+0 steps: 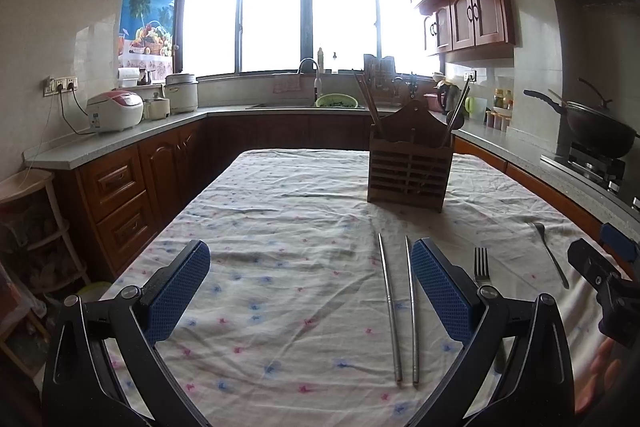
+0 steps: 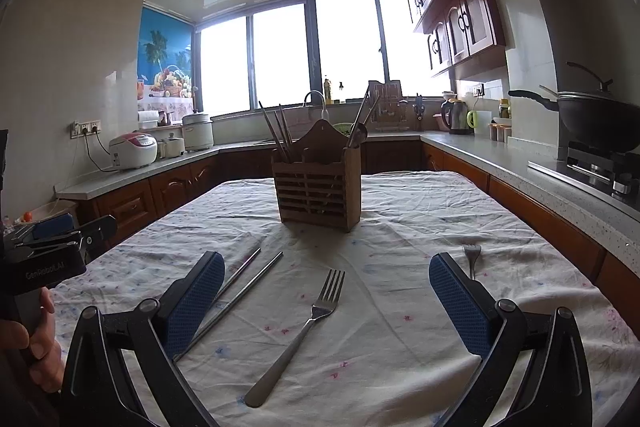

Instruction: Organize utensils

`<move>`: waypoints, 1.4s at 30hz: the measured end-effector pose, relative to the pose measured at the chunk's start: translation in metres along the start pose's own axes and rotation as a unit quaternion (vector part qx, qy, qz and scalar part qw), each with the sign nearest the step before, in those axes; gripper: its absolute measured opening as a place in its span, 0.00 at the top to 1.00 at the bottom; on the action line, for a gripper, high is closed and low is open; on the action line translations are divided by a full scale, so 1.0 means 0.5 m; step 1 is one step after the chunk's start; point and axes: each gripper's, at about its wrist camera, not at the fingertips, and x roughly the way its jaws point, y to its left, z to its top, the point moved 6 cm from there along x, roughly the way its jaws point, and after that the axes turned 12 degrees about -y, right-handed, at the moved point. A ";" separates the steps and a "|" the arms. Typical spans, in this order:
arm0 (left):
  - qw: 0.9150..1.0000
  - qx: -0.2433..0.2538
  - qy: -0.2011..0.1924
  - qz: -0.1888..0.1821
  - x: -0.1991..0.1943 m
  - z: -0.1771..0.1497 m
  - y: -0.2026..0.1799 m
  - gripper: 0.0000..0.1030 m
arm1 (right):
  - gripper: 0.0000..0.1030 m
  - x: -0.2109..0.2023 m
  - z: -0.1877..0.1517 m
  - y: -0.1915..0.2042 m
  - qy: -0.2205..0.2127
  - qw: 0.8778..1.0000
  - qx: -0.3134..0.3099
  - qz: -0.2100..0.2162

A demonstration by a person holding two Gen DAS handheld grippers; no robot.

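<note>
A wooden utensil holder (image 1: 408, 169) (image 2: 318, 183) stands mid-table with chopsticks and a ladle in it. Two metal chopsticks (image 1: 400, 311) (image 2: 240, 291) lie on the cloth, just inside my left gripper's right finger. A fork (image 2: 298, 337) (image 1: 481, 265) lies between my right gripper's fingers. A second fork (image 2: 472, 259) (image 1: 550, 253) lies farther right. My left gripper (image 1: 310, 291) is open and empty above the cloth. My right gripper (image 2: 326, 303) is open and empty above the first fork.
The table (image 1: 280, 227) has a wrinkled floral cloth. Counters run along three sides, with rice cookers (image 1: 116, 111) on the left, a sink (image 1: 312, 103) at the back and a wok (image 2: 592, 119) on the stove at the right.
</note>
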 end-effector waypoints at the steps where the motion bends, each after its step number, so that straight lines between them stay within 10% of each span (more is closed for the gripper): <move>1: 1.000 0.001 0.001 0.001 0.000 0.000 0.000 0.00 | 0.00 0.000 -0.001 0.000 0.001 1.000 0.000 0.000; 42: 1.000 0.012 0.002 0.000 -0.009 0.007 0.000 0.00 | 0.00 -0.001 0.000 -0.007 -0.003 1.000 0.015 0.001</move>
